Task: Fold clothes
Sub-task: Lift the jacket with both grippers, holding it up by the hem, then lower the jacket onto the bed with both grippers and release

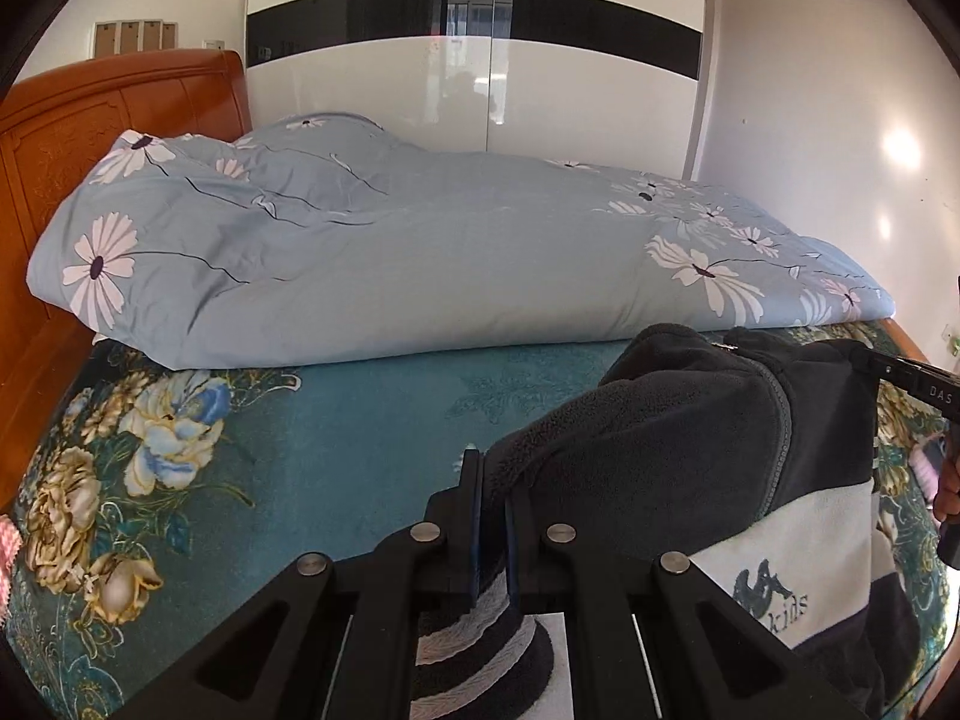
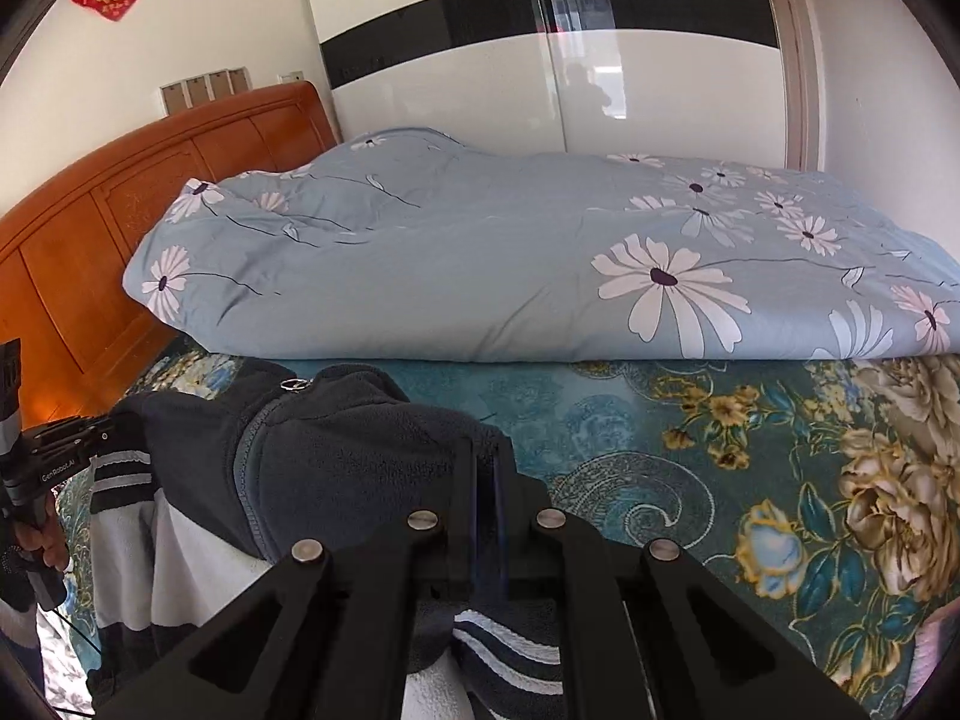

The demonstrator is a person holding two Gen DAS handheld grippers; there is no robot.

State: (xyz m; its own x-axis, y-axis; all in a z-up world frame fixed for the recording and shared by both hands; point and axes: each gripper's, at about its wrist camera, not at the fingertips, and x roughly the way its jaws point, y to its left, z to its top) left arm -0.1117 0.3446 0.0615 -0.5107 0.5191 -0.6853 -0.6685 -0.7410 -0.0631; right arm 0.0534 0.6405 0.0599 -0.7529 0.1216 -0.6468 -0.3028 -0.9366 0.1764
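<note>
A dark navy fleece jacket (image 1: 690,420) with a white band and a "kids" logo hangs lifted over the bed. My left gripper (image 1: 491,492) is shut on one edge of it, fleece pinched between the pads, and a striped cuff (image 1: 480,648) hangs below the jaws. In the right wrist view the same jacket (image 2: 348,456) drapes to the left, its zipper pull at the top. My right gripper (image 2: 483,480) is shut on its other edge, above another striped cuff (image 2: 510,654). Each gripper shows in the other's view: the right gripper (image 1: 912,384) and the left gripper (image 2: 66,438).
The bed carries a teal floral sheet (image 1: 336,420) under the jacket. A rolled light-blue daisy duvet (image 1: 390,252) lies across the far side. An orange wooden headboard (image 1: 90,114) stands at the left, with a white wardrobe (image 1: 480,78) behind. A hand (image 2: 36,540) grips the left tool's handle.
</note>
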